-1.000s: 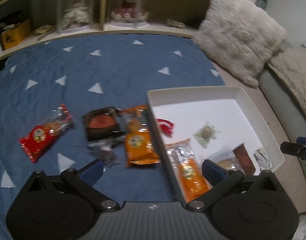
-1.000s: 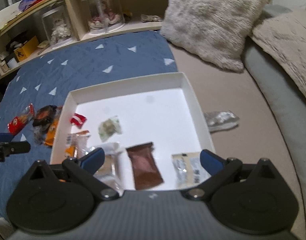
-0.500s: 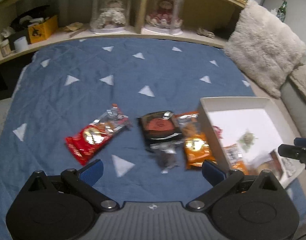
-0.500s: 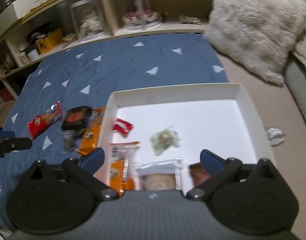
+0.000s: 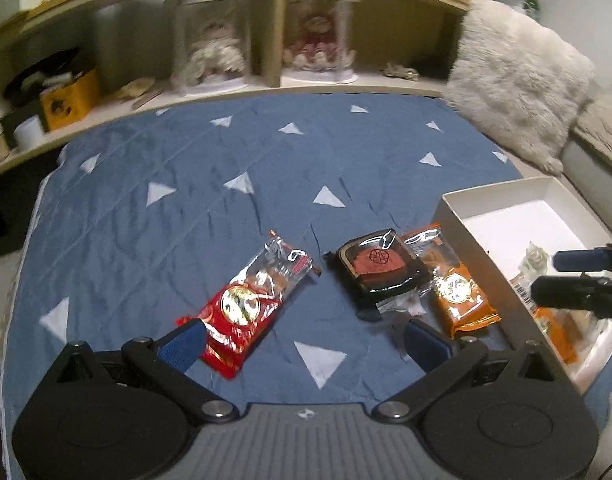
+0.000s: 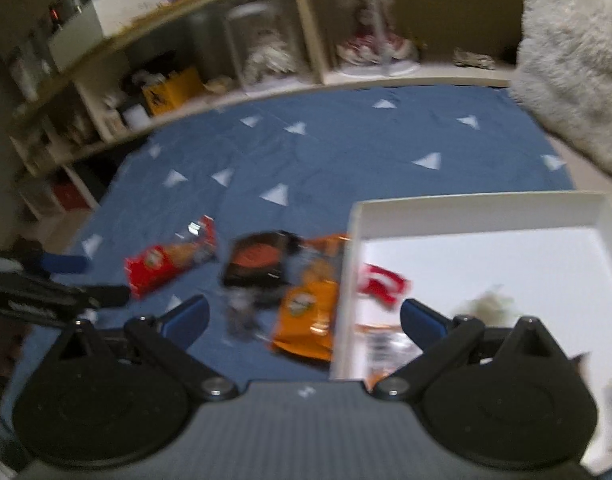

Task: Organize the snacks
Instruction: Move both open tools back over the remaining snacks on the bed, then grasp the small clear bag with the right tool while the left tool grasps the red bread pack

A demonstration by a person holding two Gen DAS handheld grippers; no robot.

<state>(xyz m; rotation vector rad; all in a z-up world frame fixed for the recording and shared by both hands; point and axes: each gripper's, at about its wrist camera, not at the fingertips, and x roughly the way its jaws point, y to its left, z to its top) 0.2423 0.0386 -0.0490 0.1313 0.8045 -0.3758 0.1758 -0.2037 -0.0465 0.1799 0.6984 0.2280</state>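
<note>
A: Where do we find the left claw point(image 5: 304, 340)?

B: Released, holding nothing, above the blue triangle-patterned bed cover point(image 5: 234, 168). The red foil snack packet point(image 5: 248, 304) lies at its 11 o'clock, touching the left fingertip point(image 5: 184, 344).

A: And the right claw point(image 6: 302, 316)?

B: Also released, empty. The orange snack packet point(image 6: 312, 300) lies between its fingers, beside the white cardboard box point(image 6: 466, 210); the black tray snack point(image 6: 260, 262) sits at 11 o'clock.

left tongs point(image 5: 304, 342): black links | blue pads point(image 5: 184, 342) | silver screws
</note>
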